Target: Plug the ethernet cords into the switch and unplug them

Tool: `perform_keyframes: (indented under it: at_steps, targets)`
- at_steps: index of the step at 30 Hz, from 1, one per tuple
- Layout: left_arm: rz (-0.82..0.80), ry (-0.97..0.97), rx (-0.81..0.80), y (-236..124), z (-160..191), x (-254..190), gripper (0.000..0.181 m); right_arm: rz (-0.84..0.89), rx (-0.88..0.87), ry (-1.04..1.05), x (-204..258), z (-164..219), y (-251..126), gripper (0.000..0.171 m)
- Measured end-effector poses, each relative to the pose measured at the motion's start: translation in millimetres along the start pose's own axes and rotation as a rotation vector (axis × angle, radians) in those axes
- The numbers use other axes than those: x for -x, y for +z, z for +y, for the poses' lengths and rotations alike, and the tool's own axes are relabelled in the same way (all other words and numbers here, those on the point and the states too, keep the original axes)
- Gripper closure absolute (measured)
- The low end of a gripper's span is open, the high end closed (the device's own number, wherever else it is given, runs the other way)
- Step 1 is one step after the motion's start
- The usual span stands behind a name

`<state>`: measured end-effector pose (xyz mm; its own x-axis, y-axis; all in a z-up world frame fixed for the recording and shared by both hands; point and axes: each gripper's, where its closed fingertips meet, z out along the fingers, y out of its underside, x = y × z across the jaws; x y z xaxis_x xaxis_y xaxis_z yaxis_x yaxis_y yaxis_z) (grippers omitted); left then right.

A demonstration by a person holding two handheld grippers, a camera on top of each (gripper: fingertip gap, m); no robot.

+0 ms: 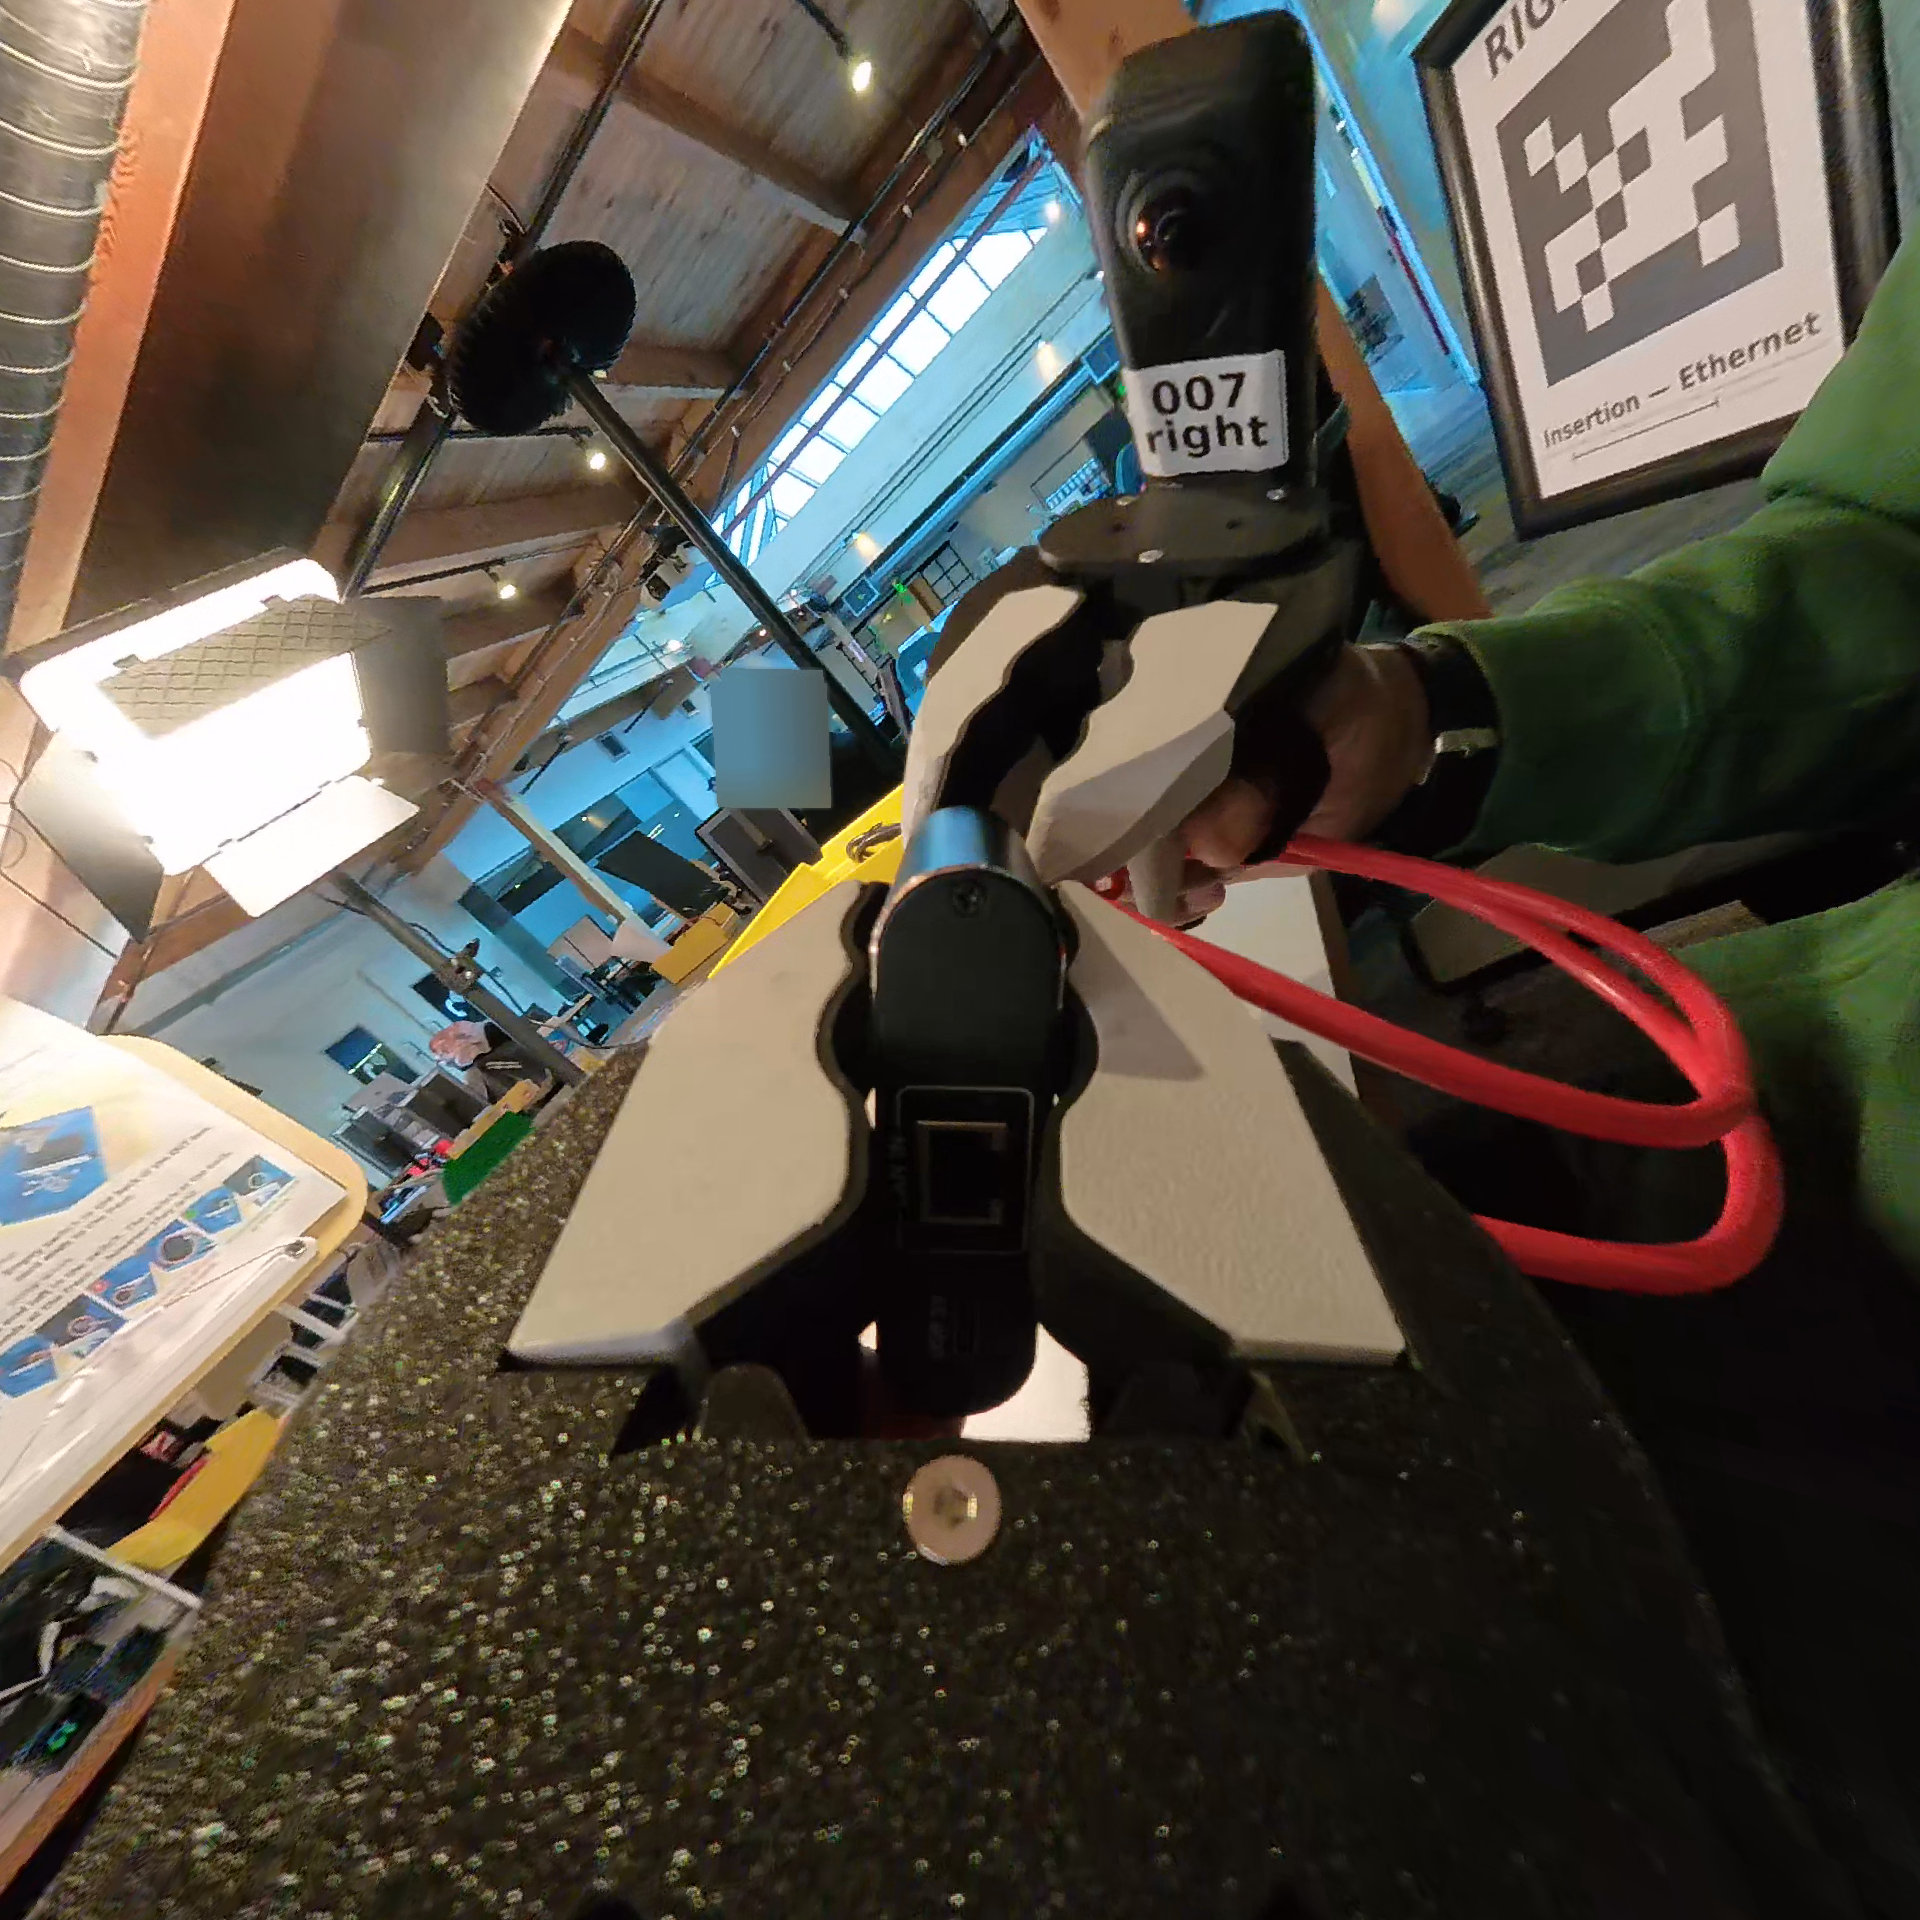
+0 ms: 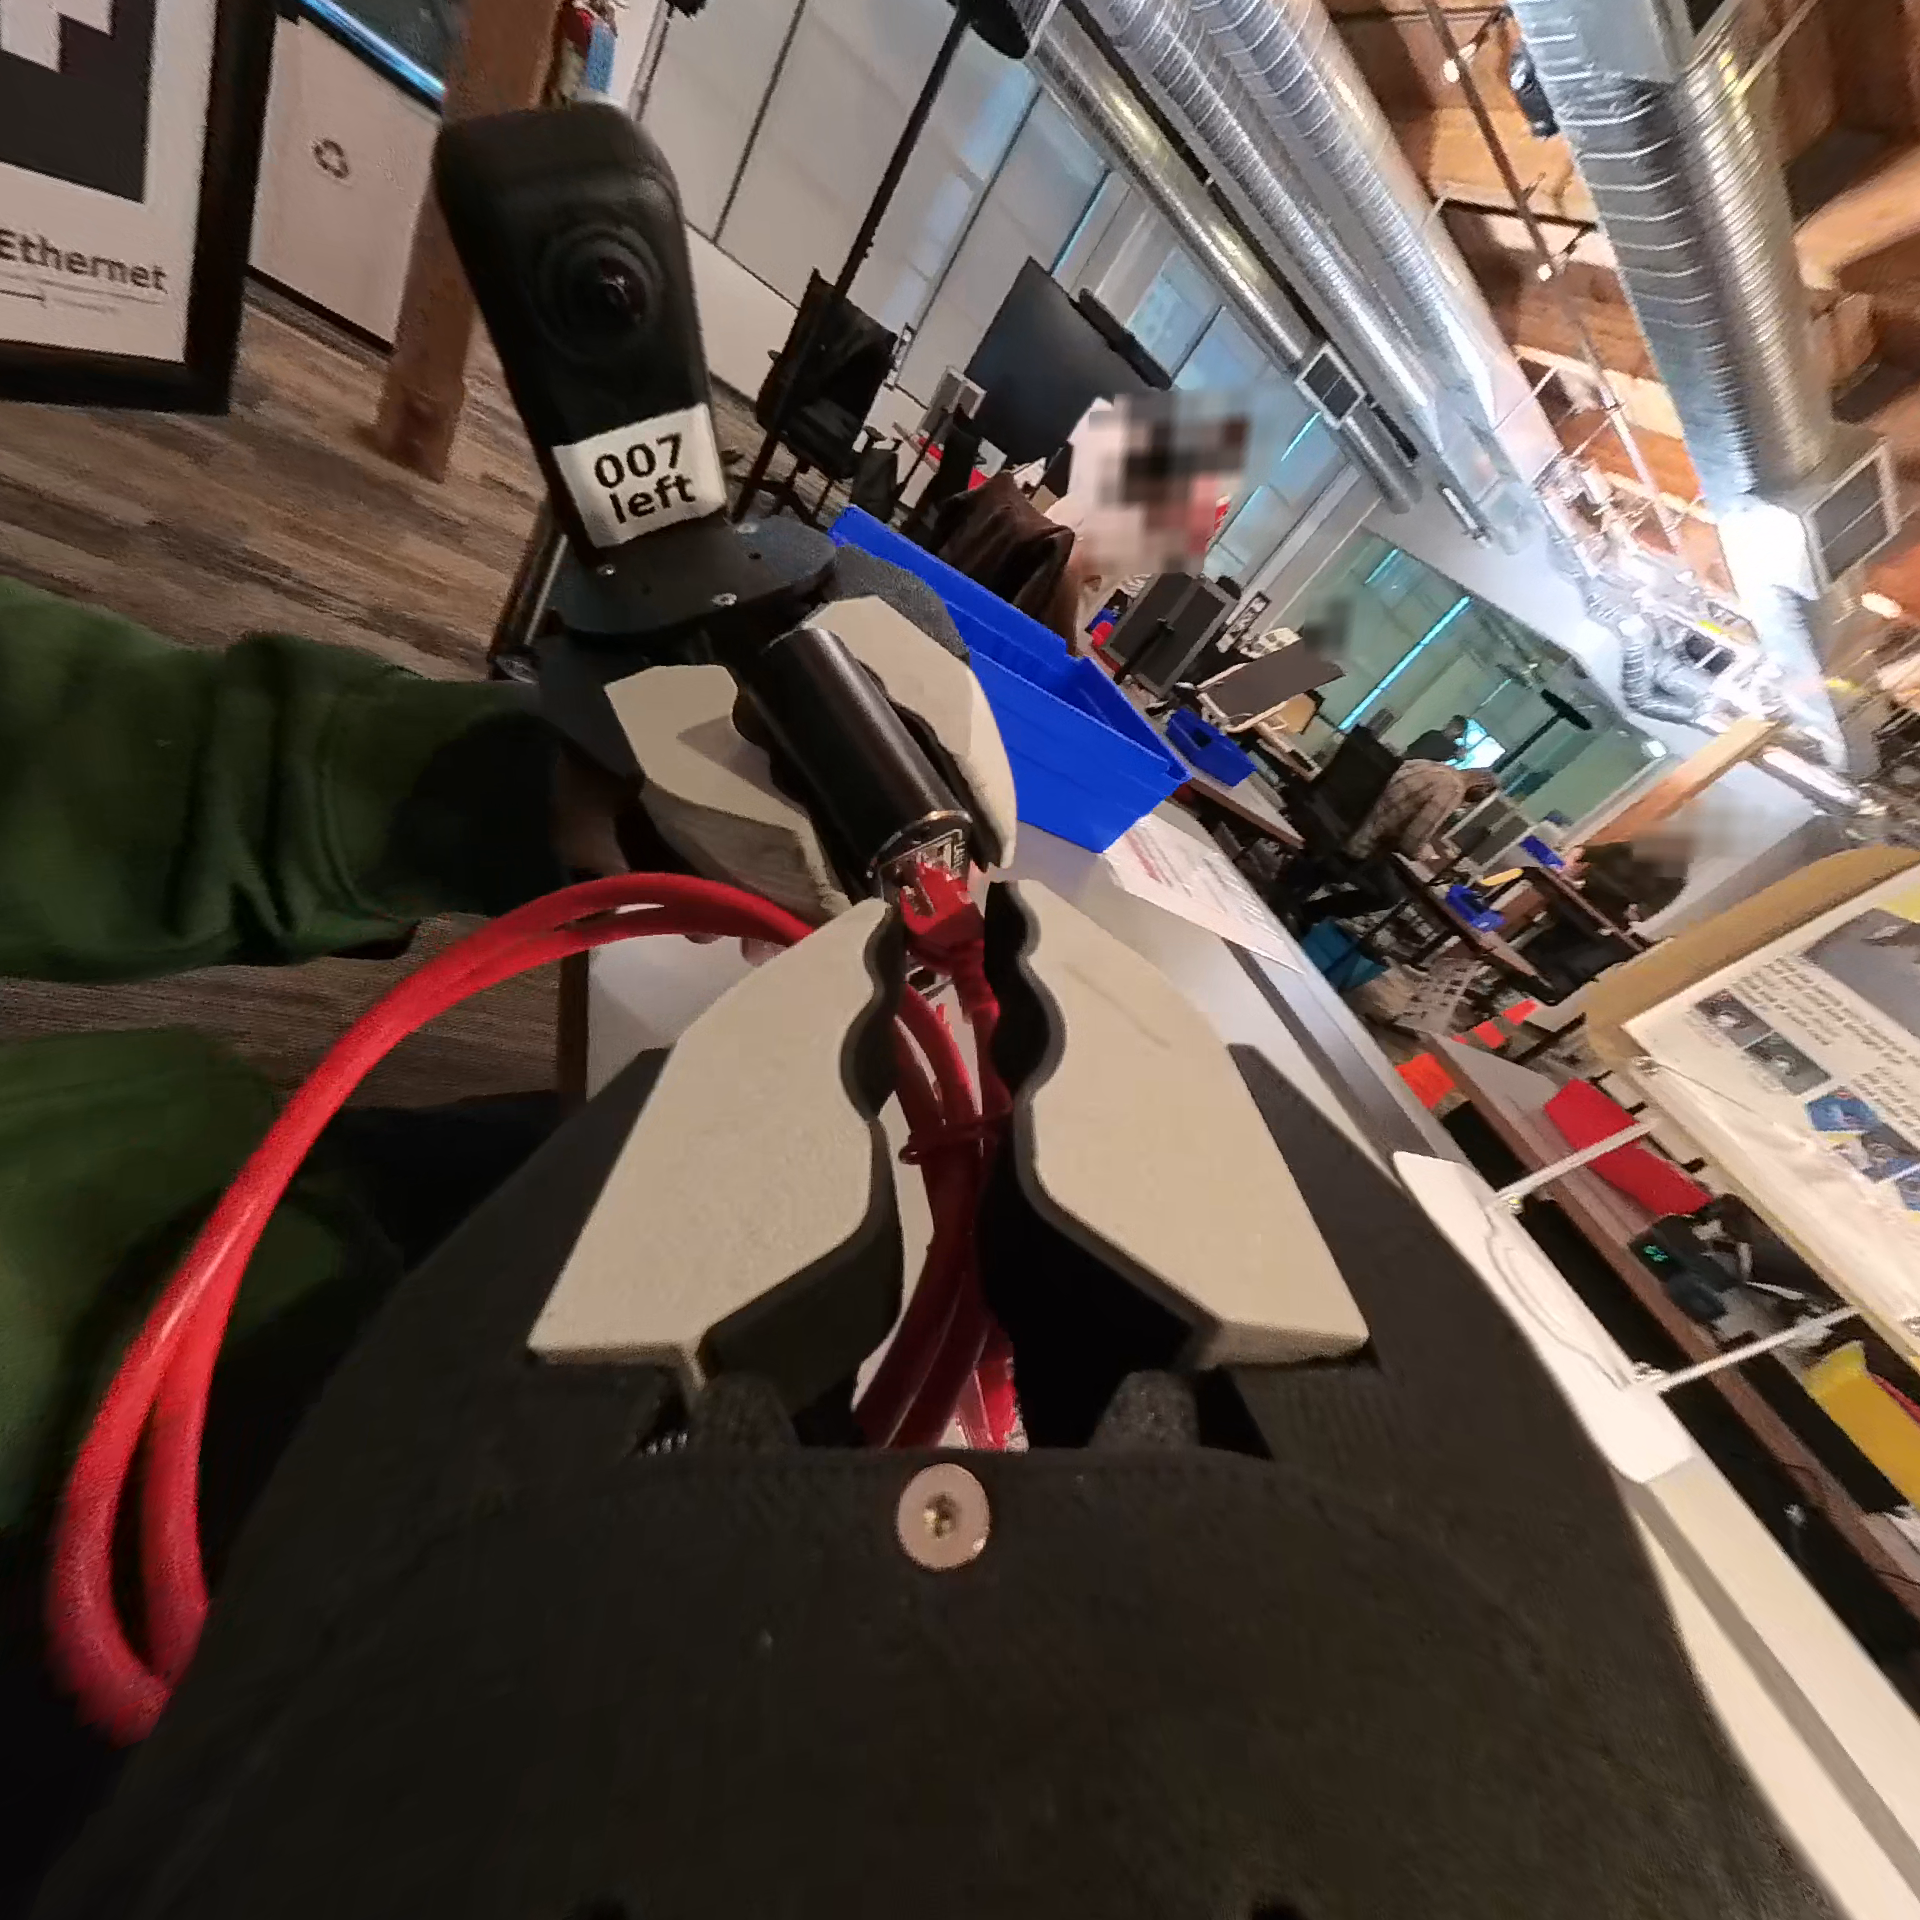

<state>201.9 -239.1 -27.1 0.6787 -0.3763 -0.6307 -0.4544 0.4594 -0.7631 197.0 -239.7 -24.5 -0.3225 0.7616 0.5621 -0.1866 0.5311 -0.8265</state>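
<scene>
The switch is a small black device with a port on its near face. My left gripper is shut on it. In the right wrist view its round end sticks out of the left gripper. My right gripper is shut on the red ethernet cord just behind its plug. The plug meets the port in the switch's metal-rimmed end; I cannot tell how deep it sits. The cord loops off to the left. In the left wrist view the right gripper faces mine over the switch, and the cord loops right.
Green sleeves hold both grippers. A framed marker sign stands behind. A bright light panel is at the left. Blue bins and a clipboard with a printed page sit by the white table. The tips of both grippers are at nearly the same place.
</scene>
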Motion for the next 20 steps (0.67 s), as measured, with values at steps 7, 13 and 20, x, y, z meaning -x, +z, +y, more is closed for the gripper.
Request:
perform_keyframes:
  at_steps: [7, 13, 20]
  targets:
    - [-0.021, 0.0, -0.034, -2.7, -2.1, 2.6, 0.151, 0.074, -0.019, -0.023, -1.8, -3.9, 2.5, 0.155]
    - [-0.02, 0.032, -0.029, -1.7, -1.2, -0.2, 0.151, 0.102, -0.022, -0.047, -0.1, -2.0, 0.0, 0.155]
    - [-0.028, 0.075, 0.016, 0.4, 2.7, -1.0, 0.151, 0.104, 0.001, -0.066, -0.6, 2.8, -1.3, 0.154]
